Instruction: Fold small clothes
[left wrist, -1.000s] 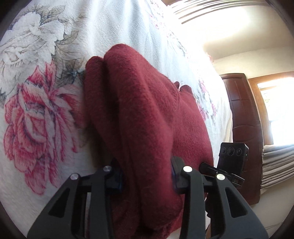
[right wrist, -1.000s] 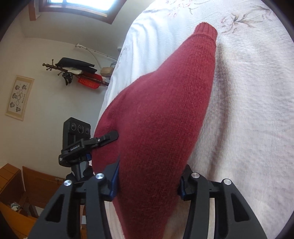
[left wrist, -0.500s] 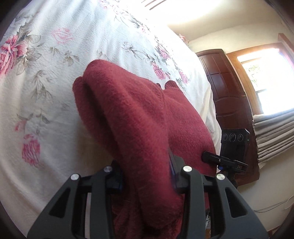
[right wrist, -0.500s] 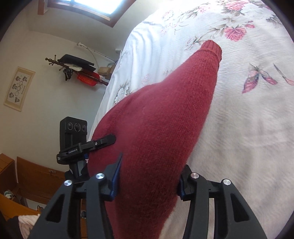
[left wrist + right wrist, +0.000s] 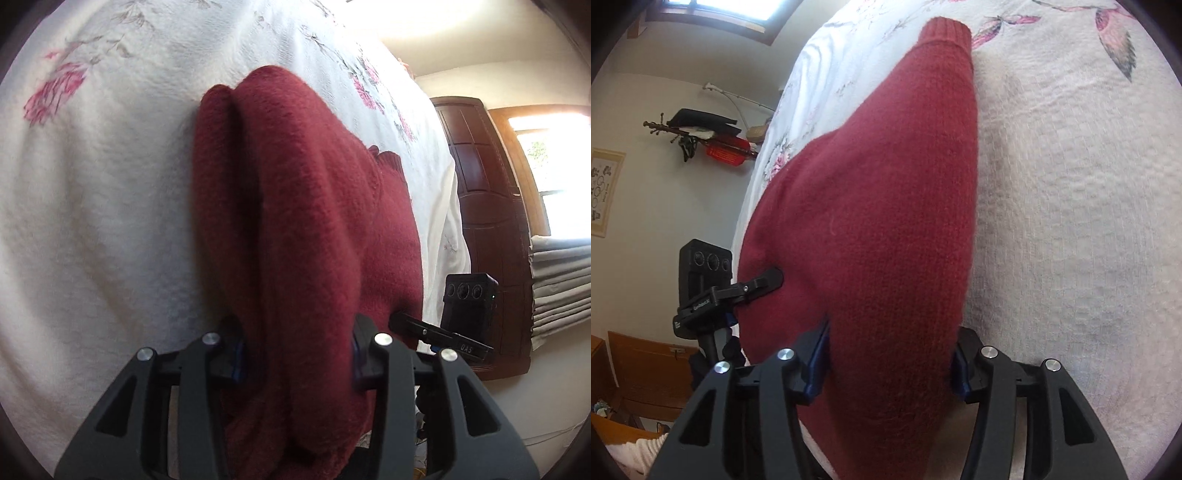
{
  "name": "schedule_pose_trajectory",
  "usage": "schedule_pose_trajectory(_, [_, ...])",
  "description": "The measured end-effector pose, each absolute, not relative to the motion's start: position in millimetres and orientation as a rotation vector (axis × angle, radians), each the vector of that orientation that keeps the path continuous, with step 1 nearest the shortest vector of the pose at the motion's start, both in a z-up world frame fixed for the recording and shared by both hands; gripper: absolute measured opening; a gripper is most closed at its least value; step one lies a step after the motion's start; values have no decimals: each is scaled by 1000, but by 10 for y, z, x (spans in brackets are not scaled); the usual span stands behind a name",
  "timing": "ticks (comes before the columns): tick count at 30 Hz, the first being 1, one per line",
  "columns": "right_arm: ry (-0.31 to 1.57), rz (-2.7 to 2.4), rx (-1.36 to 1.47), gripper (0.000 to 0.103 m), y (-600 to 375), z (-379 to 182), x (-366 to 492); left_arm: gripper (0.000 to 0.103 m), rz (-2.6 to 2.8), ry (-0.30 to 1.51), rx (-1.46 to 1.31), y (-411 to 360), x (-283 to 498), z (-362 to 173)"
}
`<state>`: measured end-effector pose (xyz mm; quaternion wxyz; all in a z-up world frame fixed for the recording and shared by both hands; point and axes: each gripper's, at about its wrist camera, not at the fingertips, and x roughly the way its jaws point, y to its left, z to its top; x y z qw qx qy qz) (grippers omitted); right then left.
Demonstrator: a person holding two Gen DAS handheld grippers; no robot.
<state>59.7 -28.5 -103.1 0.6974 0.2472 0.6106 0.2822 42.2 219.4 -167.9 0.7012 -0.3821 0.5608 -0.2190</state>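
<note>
Red sweater (image 5: 295, 221) bunched on the floral bedspread (image 5: 92, 203). Left gripper (image 5: 295, 354) and right gripper (image 5: 890, 354) each clamp thick folds between narrowed jaws; ribbed cuff (image 5: 945, 33) lies far.

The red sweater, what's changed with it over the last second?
The bedspread print slides behind the red sweater, so both grippers are carrying it across the bed; direction unclear. The left gripper and right gripper stay clamped on bunched knit, the cuff still trailing ahead.
</note>
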Motion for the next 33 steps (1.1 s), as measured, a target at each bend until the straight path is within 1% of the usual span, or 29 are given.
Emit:
schedule_pose_trajectory(2, [1363,615,537,57,-305,-1027,585,47,-468,1248,-828,2168,422,-1676])
schedule_pose_trajectory(4, [1361,593,519,61,-302,-970,557,49,-449,1254,-805,2162,425,-1625])
schedule_pose_trajectory(8, [1345,549,508,76,-398,-792,372,52,-395,1248,-686,2205,312,-1357])
schedule_pose_trajectory(11, [1330,549,492,77,-450,-682,131,56,-371,1208,-582,2236,126,-1096])
schedule_pose_trajectory(13, [1332,560,502,77,-485,-667,-27,56,-366,1177,-562,2320,-90,-970])
schedule_pose_trajectory(17, [1371,553,490,77,-496,-775,-263,58,-346,1165,-524,2300,-300,-877])
schedule_pose_trajectory(19, [1412,541,501,72,-466,-893,-335,57,-349,1185,-527,2264,-358,-927])
schedule_pose_trajectory(20, [1433,534,511,59,-452,-951,-355,56,-346,1194,-528,2196,-374,-946])
schedule_pose_trajectory(21, [1447,536,525,43,-456,-997,-395,56,-343,1200,-527,2173,-396,-971])
schedule_pose_trajectory(22, [1447,526,530,41,-462,-1000,-413,56,-340,1206,-521,2170,-429,-992])
schedule_pose_trajectory(24, [1428,529,539,30,-470,-942,-438,56,-305,1228,-487,2141,-451,-1049])
schedule_pose_trajectory(28, [1424,505,539,29,-514,-913,-468,56,-239,1291,-503,2174,-409,-1256])
schedule_pose_trajectory(33, [1448,465,532,31,-384,-1007,-477,63,-219,1311,-552,2267,-445,-1418])
